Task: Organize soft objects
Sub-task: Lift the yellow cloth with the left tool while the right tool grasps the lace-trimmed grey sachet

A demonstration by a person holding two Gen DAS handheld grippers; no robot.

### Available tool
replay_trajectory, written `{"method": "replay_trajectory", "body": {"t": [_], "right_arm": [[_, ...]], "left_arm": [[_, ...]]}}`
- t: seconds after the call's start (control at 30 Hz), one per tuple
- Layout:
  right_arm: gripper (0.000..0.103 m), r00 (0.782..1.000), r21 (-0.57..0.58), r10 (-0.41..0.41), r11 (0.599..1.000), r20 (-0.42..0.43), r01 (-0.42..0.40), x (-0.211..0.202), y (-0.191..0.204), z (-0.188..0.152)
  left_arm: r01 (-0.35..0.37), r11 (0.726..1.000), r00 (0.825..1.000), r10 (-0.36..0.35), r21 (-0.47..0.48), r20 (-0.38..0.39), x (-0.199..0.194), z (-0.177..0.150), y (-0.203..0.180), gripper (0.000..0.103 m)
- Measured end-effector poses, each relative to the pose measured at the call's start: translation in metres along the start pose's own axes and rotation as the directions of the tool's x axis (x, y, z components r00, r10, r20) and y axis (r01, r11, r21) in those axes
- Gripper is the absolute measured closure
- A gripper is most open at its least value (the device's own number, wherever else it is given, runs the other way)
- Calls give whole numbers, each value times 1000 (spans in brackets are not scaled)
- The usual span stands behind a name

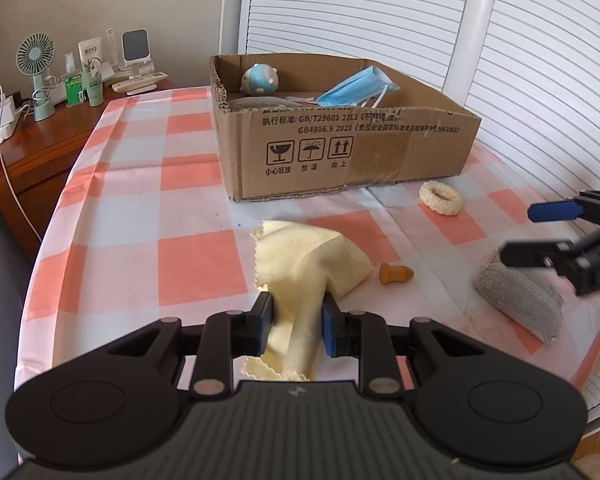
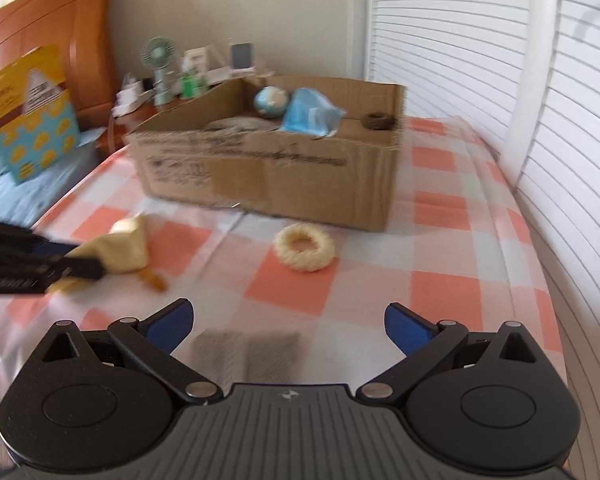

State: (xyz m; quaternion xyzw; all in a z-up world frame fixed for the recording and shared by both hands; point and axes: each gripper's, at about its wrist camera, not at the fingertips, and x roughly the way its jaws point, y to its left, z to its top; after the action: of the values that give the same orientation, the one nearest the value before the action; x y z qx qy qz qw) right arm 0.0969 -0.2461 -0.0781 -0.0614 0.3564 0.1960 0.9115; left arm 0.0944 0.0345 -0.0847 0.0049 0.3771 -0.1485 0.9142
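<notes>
My left gripper (image 1: 297, 312) is shut on a pale yellow cloth (image 1: 304, 256) on the checked tablecloth; the cloth also shows in the right wrist view (image 2: 122, 248). My right gripper (image 2: 288, 320) is open and empty, above a grey fabric pad (image 2: 246, 354), which also shows in the left wrist view (image 1: 520, 300). A cream scrunchie (image 2: 304, 248) lies in front of the cardboard box (image 1: 340, 148). The box holds a blue face mask (image 1: 356, 88), a blue round toy (image 1: 260, 78) and a dark scrunchie (image 2: 378, 121).
A small orange rubber piece (image 1: 396, 274) lies beside the cloth. A wooden nightstand (image 1: 32, 148) at left carries a small fan (image 1: 36, 56), bottles and chargers. White louvered panels (image 1: 520, 40) stand behind and to the right. A bed with headboard (image 2: 40, 40) is at left.
</notes>
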Motion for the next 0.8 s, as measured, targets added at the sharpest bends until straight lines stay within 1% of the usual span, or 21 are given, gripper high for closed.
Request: {"method": "replay_trajectory", "body": {"t": [0.07, 0.17, 0.23, 0.8], "right_arm": [[0, 999, -42, 23, 999, -40, -25, -1, 9, -9], [0, 995, -70, 22, 997, -99, -29, 5, 18, -22], [0, 996, -90, 2, 996, -88, -10, 7, 23, -27], [0, 998, -94, -1, 996, -70, -6, 5, 24, -28]], "left_arm": [[2, 1000, 1000, -2, 0, 4, 0, -1, 0, 79], [12, 1000, 1000, -12, -12, 13, -1, -2, 2, 79], [18, 1000, 1000, -18, -16, 16, -2, -3, 3, 79], [23, 1000, 1000, -23, -7, 13, -1, -2, 2, 79]]}}
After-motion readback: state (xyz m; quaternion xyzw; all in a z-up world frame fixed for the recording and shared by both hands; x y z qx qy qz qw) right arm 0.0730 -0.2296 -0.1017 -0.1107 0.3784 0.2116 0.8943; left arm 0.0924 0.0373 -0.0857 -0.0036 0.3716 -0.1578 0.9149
